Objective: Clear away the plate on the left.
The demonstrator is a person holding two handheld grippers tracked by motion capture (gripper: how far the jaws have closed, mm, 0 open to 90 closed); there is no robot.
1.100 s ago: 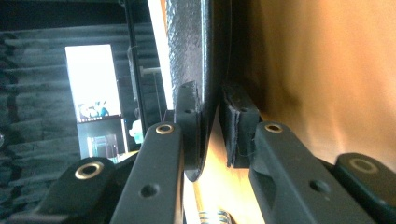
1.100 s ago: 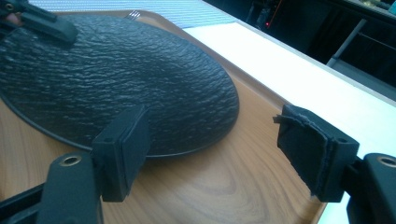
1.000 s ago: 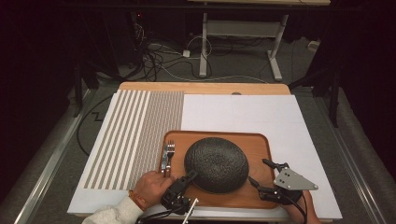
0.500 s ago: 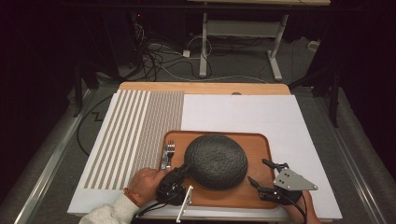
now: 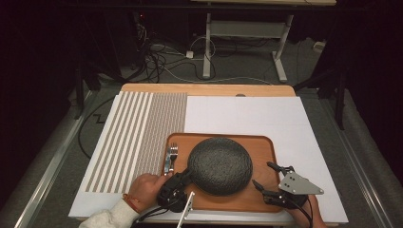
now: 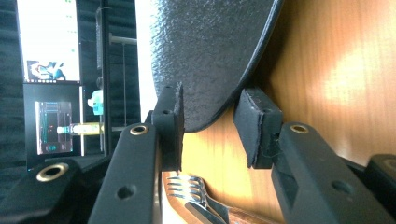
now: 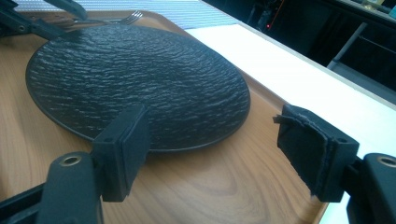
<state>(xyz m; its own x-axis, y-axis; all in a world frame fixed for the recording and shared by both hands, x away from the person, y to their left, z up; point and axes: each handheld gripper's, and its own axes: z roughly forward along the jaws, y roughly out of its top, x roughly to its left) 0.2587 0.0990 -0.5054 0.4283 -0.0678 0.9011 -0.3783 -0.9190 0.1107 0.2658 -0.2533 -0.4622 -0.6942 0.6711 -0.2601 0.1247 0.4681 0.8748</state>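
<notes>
Round black textured plate (image 5: 219, 165) lies flat on the wooden tray (image 5: 266, 143), its rim between the left gripper (image 6: 210, 126)'s part-open, non-touching pads; right gripper (image 7: 224, 149) gapes empty alongside; silver fork (image 5: 171, 156) points away.

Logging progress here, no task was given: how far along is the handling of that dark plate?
Done: the left hand-held gripper has its open jaws around the edge of the dark plate, one pad above and one below, as the left gripper view shows. In hand: closing that grip. The plate rests on the wooden tray beside the fork. Left: lifting it. The right hand-held gripper waits open nearby.
</notes>
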